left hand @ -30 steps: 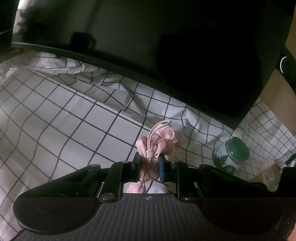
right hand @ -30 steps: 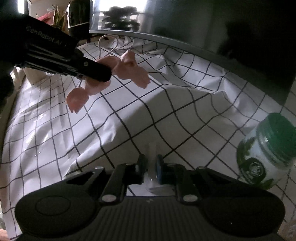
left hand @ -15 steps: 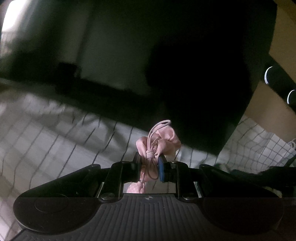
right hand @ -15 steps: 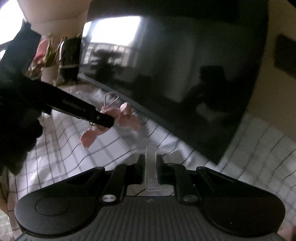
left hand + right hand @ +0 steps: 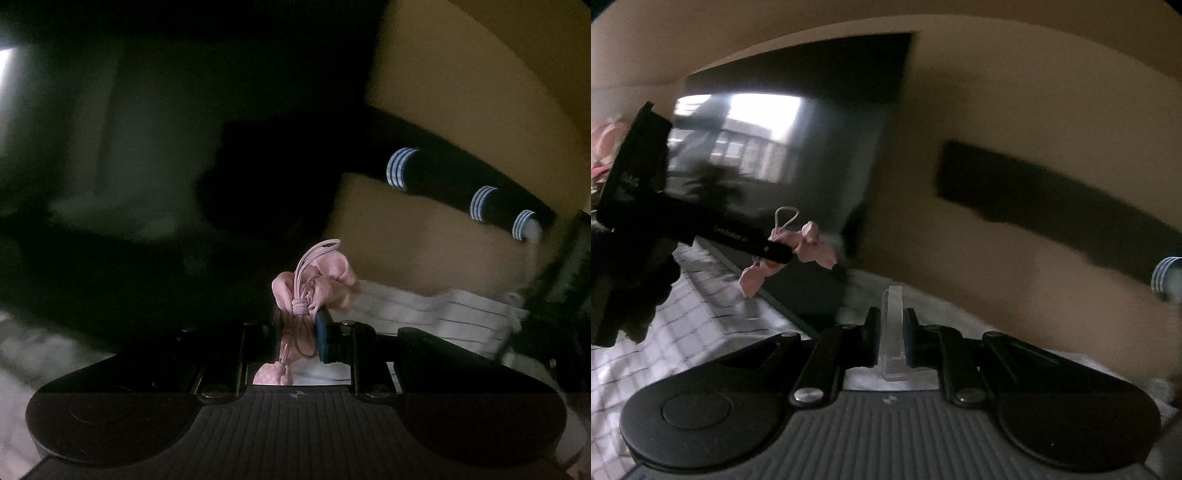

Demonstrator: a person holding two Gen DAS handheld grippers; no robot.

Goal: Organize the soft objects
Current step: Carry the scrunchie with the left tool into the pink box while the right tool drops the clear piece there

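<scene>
The left tongs (image 5: 299, 332) are clamped on a pink hair tie (image 5: 314, 284), a fabric bow knotted with a thin elastic loop that sticks up past the fingertips. Part of the bow hangs below the pads and is cut off by the tool's body; from the right wrist view the same hair tie (image 5: 809, 247) shows held up in the air, above the counter (image 5: 683, 325) with its white checked cloth, pinched at the end of the dark left tongs (image 5: 775, 253).

The right tongs (image 5: 891, 332) are closed on a clear plastic piece (image 5: 893, 325), a narrow upright slab whose lower end sits between the pads (what it is exactly is hard to tell, since it is see-through and partly hidden).

Behind both stands a large black screen (image 5: 783, 147) with window light mirrored in it. In the left view it fills most of the frame as a dark smear and little can be made out there. On the tan wall (image 5: 1015, 110) hangs a black bar (image 5: 461, 177) with white striped bands, blurred. White cloth (image 5: 443, 314) shows just past the left fingertips, its pattern smeared by motion blur
</scene>
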